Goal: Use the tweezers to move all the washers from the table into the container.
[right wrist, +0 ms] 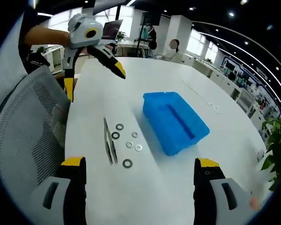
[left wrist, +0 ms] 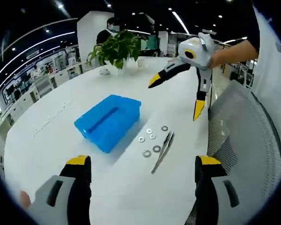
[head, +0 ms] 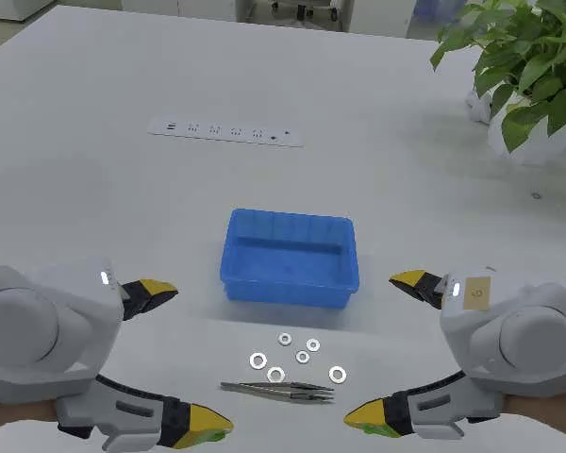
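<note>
A blue plastic container [head: 291,257] stands on the white table, nothing visible inside it. In front of it lie several silver washers [head: 300,359] in a loose cluster, and nearest me the metal tweezers [head: 278,389] rest flat. My left gripper [head: 193,357] hovers open to the left of the washers. My right gripper [head: 379,347] hovers open to their right. Neither touches anything. The left gripper view has its jaws [left wrist: 141,165] wide apart, with washers [left wrist: 150,140], tweezers [left wrist: 163,151] and container [left wrist: 107,121] ahead. The right gripper view shows its jaws [right wrist: 139,163] spread around the washers [right wrist: 129,140], tweezers [right wrist: 110,146] and container [right wrist: 175,122].
A white power strip [head: 226,131] lies beyond the container. A potted plant [head: 519,66] stands at the far right of the table. A grey mesh chair [left wrist: 234,140] is at the table's near edge. People stand far off in the office behind.
</note>
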A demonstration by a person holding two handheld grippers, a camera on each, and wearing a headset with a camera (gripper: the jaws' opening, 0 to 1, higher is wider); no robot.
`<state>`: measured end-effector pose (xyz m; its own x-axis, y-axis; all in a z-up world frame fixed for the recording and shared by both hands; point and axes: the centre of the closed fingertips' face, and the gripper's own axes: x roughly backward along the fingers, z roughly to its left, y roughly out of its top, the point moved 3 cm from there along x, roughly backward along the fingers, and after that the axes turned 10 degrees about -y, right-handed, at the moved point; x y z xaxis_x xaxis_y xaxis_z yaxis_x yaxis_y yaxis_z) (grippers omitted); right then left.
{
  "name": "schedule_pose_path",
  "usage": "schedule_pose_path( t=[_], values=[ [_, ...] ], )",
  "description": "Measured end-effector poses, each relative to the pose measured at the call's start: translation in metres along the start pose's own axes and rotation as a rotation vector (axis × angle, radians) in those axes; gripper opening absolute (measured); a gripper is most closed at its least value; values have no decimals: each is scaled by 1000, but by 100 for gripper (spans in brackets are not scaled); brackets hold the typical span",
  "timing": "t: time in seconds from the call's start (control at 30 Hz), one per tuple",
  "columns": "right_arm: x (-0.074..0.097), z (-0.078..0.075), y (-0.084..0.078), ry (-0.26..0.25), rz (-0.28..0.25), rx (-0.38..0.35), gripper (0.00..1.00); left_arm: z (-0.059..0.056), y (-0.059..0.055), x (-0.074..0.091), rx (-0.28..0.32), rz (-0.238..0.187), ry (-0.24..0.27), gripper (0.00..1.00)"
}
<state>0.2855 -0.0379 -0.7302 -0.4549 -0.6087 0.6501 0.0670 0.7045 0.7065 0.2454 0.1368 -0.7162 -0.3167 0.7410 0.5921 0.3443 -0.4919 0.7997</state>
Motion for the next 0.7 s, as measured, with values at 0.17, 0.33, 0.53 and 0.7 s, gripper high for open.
schedule_pose_path(
  t=[0.17,0.33,0.53,0.7],
  values=[
    [1,-2,-2,-4,6,-4,96,3,-3,3,7,9,4,94],
    [0,-4,-4,-3,10,-10,96,3,-6,3,10,30,5,94],
    [-2,-3,-8,5,22,-12,96,3,-7,2,11,41,1,94],
    [-3,-4,-11,10,28,-17,95,6,-5,2,4,49,-2,94]
  ],
)
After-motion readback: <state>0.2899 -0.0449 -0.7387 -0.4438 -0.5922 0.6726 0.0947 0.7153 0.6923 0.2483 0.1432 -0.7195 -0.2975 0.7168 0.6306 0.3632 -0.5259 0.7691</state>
